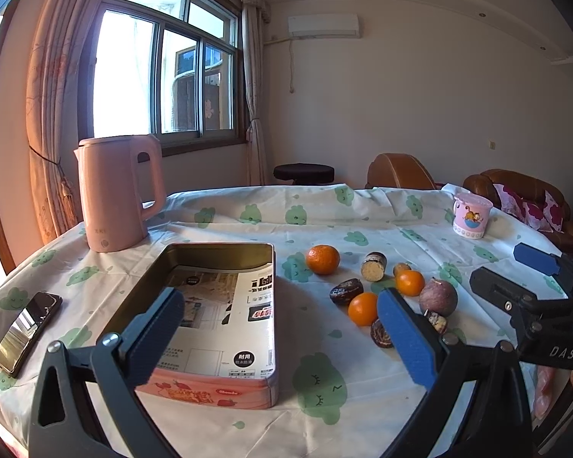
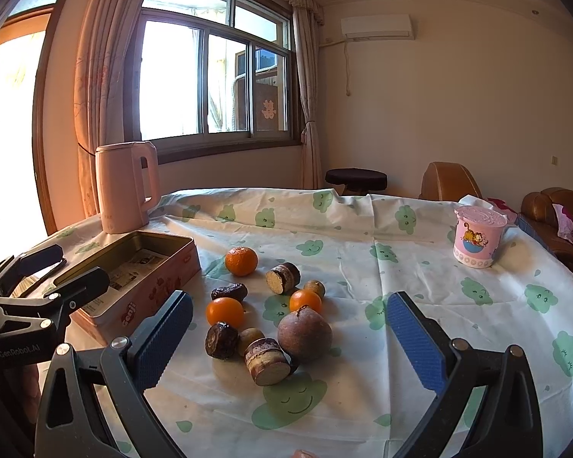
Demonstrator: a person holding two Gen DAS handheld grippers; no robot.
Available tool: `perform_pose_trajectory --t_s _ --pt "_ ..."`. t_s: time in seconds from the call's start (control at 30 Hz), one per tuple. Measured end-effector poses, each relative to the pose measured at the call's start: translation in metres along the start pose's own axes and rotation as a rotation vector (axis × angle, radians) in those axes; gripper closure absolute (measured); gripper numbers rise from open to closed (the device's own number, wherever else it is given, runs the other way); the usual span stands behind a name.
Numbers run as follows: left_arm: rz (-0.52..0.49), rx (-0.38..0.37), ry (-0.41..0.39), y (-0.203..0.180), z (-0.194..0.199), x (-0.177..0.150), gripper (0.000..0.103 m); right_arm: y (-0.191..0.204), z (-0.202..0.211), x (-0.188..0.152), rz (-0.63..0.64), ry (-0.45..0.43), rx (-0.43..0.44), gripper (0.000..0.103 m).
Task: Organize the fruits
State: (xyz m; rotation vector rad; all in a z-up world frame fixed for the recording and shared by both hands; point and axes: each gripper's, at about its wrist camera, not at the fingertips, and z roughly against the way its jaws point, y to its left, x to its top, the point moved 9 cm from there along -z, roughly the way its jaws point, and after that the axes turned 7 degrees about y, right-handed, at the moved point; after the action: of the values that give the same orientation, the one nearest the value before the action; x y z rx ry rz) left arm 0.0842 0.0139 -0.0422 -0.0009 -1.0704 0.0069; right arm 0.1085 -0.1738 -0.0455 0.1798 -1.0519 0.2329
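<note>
Both grippers, left gripper (image 1: 282,337) and right gripper (image 2: 290,337), gaped empty; three oranges (image 2: 241,260) lay beside the tin (image 1: 210,305), near a kettle (image 1: 114,191).

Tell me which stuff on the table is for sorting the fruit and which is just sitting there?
For the job: oranges, dates, passion fruit, sugarcane pieces, tin box.
Just lying about: kettle, phone, pink cup.

Daylight poured through the far-left window (image 2: 214,72) and curtains (image 2: 95,87); a brown sofa (image 2: 550,221), possibly leather, stood far right
</note>
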Motion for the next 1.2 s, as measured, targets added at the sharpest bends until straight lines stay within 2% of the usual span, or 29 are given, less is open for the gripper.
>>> perform_pose_trajectory --t_s 1.2 --pt "0.01 0.004 0.011 0.0093 -0.0052 -0.006 0.0 0.0002 -0.0033 -0.0034 -0.005 0.006 0.005 0.001"
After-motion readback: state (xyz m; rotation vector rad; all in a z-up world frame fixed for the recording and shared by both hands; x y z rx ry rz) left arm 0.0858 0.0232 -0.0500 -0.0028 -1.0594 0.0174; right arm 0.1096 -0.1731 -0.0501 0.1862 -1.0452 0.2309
